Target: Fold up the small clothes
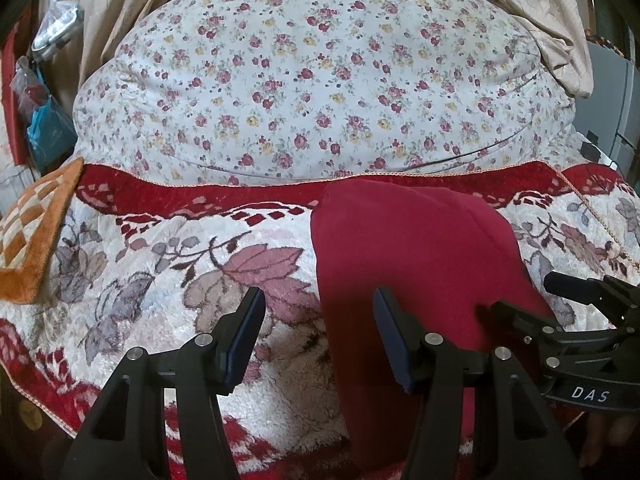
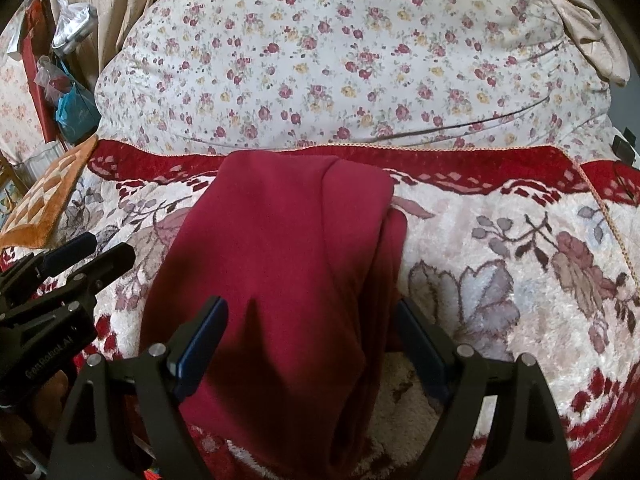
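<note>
- dark red folded soft garment (image 2: 280, 248) lies on the plush flowered blanket (image 2: 500, 240), reaching its far red border
- left gripper (image 1: 320, 332) open, empty; right gripper (image 2: 312, 340) wide apart over the garment, gripping nothing

You can read two texts, both white on black gripper bodies. In your left wrist view, the right gripper (image 1: 576, 288), off to the right of your left one, carries "DAS". In your right wrist view, the left gripper (image 2: 96, 254), off to the left, carries what looks like "GenRobot.AI", slightly blurred.
</note>
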A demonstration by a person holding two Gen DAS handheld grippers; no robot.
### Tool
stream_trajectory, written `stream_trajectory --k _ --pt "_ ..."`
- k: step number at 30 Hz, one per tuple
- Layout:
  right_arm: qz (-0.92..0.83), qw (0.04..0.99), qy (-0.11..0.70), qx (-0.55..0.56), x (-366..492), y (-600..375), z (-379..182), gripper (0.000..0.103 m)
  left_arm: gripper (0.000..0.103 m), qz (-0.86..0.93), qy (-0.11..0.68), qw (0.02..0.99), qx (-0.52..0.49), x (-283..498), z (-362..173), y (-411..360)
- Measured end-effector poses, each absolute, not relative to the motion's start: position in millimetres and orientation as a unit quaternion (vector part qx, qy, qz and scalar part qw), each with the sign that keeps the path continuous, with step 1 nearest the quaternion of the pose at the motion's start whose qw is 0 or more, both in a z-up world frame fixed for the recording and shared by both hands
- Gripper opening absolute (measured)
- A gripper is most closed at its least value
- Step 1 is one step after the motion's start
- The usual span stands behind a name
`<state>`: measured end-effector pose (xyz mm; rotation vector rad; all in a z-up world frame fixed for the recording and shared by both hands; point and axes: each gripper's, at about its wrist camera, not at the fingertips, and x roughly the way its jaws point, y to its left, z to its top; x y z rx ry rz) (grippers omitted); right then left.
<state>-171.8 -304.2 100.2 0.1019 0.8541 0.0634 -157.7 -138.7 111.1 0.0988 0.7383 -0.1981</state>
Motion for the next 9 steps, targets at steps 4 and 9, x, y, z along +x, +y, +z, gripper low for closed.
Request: stream_trajectory --k 4,9 --pt "0.032 0.906 0.419 0.048 -169.4 -302.5 97.1 0.088 0.034 -0.104 0.364 0.925 0.041 -154.5 109.0 -136.4" --pt "0.039 0.908 0.412 0.060 -166.2 -309.5 99.2 0.088 0.034 -0.124 0.377 0.918 0.017 -141.7 107.8 -122.9"
